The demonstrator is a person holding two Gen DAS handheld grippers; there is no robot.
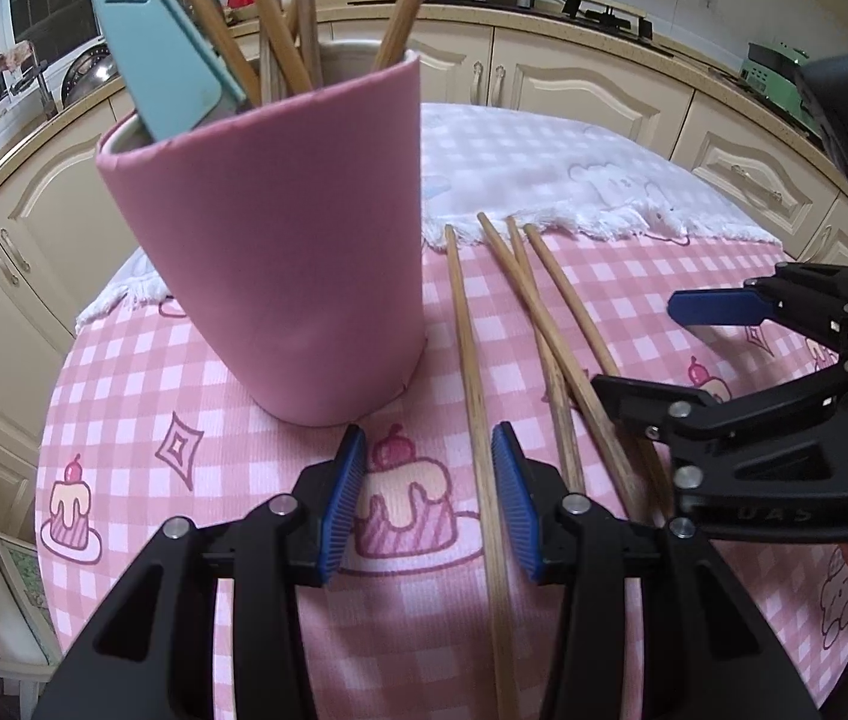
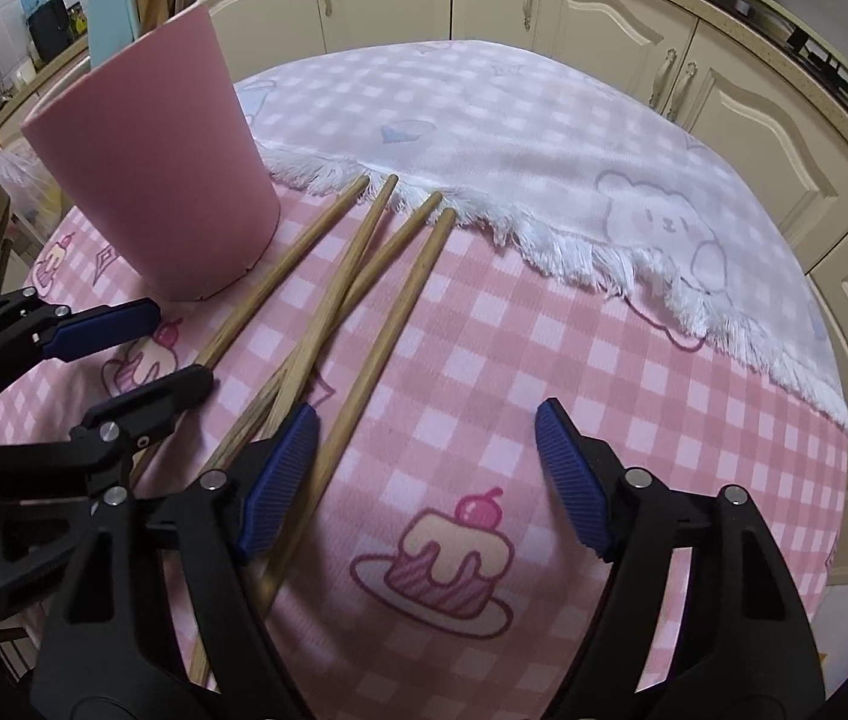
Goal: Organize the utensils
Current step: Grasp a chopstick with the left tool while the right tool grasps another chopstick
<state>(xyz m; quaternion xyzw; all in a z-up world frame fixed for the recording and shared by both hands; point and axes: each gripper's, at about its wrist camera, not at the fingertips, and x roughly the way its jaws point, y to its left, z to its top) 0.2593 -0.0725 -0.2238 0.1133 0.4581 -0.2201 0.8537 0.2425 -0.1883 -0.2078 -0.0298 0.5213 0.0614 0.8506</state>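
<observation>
Round bench (image 2: 604,360) with pink checked cloth; edge drops off close behind both tongs, cream cabinets (image 2: 574,6) ring the far side. A white fringed cloth (image 2: 544,138) covers the far half, and open cloth lies right of the chopsticks.

Pink utensil cup (image 1: 280,252) stands at left holding chopsticks and a teal utensil (image 1: 154,48).

Four loose wooden chopsticks (image 2: 364,276) lie flat beside the cup, tips at the fringe, the middle two crossed.

Left tongs (image 1: 427,498) pitched steeply down, partly open and straddling the leftmost chopstick (image 1: 472,360); pads not pressing it.

Right tongs (image 2: 424,480) pitched down and wide open; the rightmost chopstick (image 2: 400,324) runs just inside the left pad (image 2: 280,474), not gripped.
</observation>
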